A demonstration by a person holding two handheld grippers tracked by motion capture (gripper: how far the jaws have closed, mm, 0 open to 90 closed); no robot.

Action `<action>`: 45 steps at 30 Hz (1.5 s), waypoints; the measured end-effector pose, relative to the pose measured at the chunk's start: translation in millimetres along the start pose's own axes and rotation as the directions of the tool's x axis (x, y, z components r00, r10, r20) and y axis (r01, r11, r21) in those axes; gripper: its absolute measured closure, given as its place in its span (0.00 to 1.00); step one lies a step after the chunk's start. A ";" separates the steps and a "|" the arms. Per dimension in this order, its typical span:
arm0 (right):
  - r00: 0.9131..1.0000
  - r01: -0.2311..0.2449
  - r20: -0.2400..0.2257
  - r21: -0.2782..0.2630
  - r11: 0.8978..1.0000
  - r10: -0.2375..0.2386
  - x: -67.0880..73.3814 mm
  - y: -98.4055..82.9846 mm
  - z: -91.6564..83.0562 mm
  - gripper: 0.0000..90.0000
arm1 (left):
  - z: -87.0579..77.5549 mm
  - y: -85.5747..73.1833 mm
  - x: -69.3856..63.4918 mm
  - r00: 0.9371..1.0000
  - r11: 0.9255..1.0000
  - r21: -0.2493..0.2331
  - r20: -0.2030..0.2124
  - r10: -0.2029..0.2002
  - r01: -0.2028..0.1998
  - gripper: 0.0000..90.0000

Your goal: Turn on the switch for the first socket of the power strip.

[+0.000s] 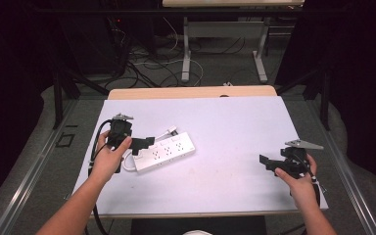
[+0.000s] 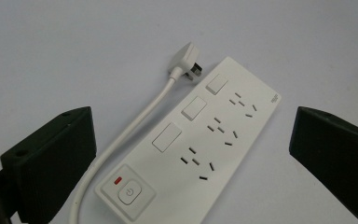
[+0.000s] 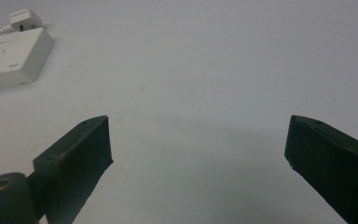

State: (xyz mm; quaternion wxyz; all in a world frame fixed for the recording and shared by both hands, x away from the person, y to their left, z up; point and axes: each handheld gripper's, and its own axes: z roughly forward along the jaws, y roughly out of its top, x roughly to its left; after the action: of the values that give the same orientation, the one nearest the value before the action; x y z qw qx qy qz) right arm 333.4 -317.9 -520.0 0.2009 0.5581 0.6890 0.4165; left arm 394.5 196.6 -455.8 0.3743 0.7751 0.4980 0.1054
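Toward the worktop's left edge, the left gripper (image 1: 142, 143) hovers over a white plastic power strip (image 1: 164, 152), jaws spread wide and empty. Closing here risks pressing the strip's power button (image 2: 128, 192) or snagging its white cord (image 2: 135, 121). A small logo at the strip's far end is unreadable. Near the right edge, the right gripper (image 1: 269, 164) waits released, holding nothing.

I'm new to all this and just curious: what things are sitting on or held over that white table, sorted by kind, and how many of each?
Handheld grippers: 2, the left gripper and the right gripper
White power strip: 1, with its own cord and plug
Total: 3
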 end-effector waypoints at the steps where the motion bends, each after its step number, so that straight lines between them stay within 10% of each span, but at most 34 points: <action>1: 1.000 0.002 -0.005 0.006 1.000 -0.002 -0.3 0.2 -0.7 0.07 | -1.6 -1.0 0.5 1.000 1.000 -0.005 -0.001 -0.008 0.008 0.00; 26: 1.000 0.006 0.001 -0.010 1.000 -0.006 -0.9 1.1 -1.8 0.07 | -47.9 -32.7 30.6 0.993 0.993 -0.086 -0.074 -0.090 0.084 0.01; 45: 1.000 0.006 -0.001 -0.004 1.000 -0.006 -1.8 1.4 -3.0 0.07 | -43.8 -67.4 48.2 0.984 0.983 -0.124 -0.090 -0.151 0.139 0.02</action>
State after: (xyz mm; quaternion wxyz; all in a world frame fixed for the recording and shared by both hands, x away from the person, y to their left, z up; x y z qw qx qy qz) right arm 332.5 -320.6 -517.4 0.2032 0.5554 0.6899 0.4176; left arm 347.5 273.5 -481.5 0.4006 0.7074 0.5640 0.1453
